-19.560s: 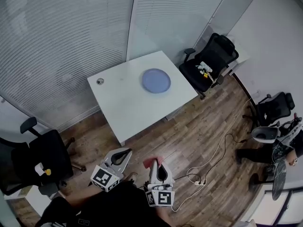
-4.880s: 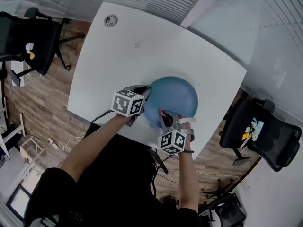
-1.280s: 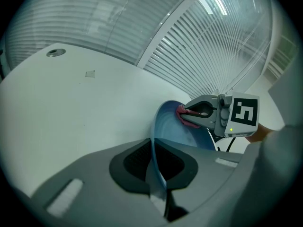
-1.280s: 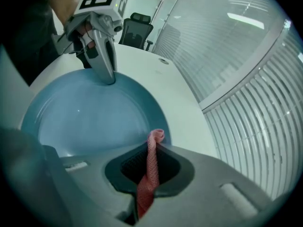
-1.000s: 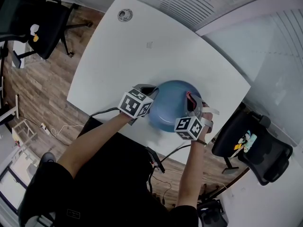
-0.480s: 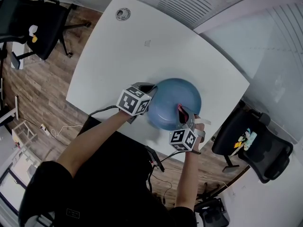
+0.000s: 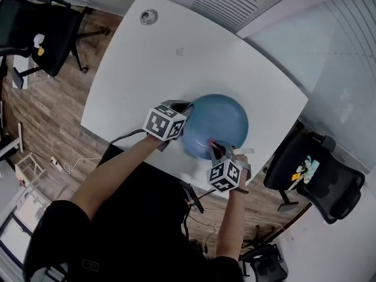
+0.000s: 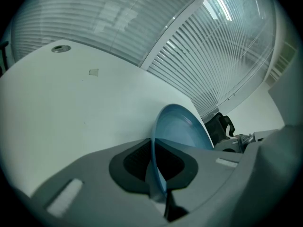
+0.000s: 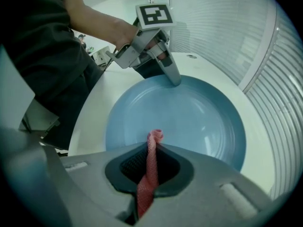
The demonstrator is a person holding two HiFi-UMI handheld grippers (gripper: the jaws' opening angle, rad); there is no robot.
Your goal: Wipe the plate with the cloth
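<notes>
The left gripper (image 8: 156,163) was clamped on the rim of the blue plate (image 8: 182,126). The right gripper (image 9: 150,168) held a pink cloth (image 9: 153,138) pinched between its closed jaws, the cloth's tip over the plate's inner surface near the rim. The plate sat on the white desk (image 7: 176,69), close to the person's edge.
</notes>
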